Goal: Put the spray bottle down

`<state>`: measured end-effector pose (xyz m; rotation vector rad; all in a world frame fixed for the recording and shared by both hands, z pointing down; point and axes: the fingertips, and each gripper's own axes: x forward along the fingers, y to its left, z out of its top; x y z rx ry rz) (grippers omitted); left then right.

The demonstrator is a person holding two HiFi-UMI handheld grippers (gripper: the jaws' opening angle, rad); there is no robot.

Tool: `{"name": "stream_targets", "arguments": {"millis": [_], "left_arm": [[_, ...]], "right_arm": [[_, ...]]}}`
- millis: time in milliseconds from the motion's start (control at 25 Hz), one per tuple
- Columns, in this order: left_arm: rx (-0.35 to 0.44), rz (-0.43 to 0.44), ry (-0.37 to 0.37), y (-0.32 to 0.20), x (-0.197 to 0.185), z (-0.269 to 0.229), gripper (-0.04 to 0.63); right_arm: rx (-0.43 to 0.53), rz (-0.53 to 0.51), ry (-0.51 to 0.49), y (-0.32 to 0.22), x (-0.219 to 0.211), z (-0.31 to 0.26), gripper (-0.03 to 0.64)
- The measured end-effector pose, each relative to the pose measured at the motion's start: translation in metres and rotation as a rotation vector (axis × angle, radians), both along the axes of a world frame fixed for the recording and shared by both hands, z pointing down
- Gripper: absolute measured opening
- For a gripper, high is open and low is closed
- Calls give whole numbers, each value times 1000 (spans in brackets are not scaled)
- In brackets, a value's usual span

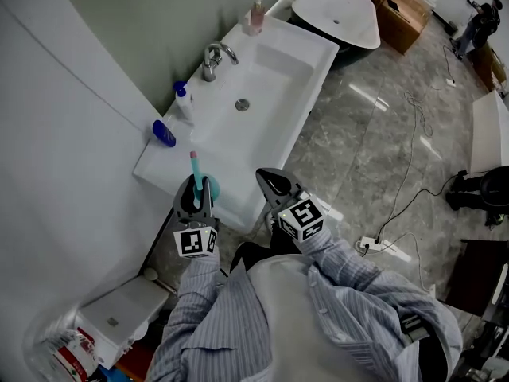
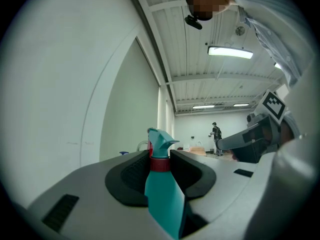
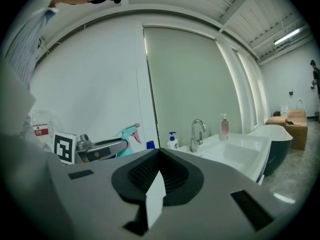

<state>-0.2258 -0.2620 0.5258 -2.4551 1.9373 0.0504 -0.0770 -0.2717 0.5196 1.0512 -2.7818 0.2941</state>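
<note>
A teal spray bottle with a pink trigger and red collar stands upright between the jaws of my left gripper, which is shut on its body. It hangs over the near left corner of the white sink. In the left gripper view the bottle fills the gap between the jaws. In the right gripper view it appears at the left. My right gripper is beside it, over the sink's front edge, jaws close together. A narrow white sliver shows between them; I cannot tell what it is.
A faucet, a white pump bottle, a blue object and a pink dispenser line the sink's wall side. A bathtub and boxes stand beyond. Cables cross the floor at right.
</note>
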Motion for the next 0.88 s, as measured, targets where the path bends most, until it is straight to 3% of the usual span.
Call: {"name": "stream_targets", "arguments": {"millis": [440, 880], "left_arm": [[-73, 9, -10, -67, 10, 76, 124], [-100, 23, -7, -78, 18, 119, 126]], "right_arm": [[-51, -50, 45, -37, 12, 37, 15], [-68, -59, 57, -54, 14, 63, 15]]}}
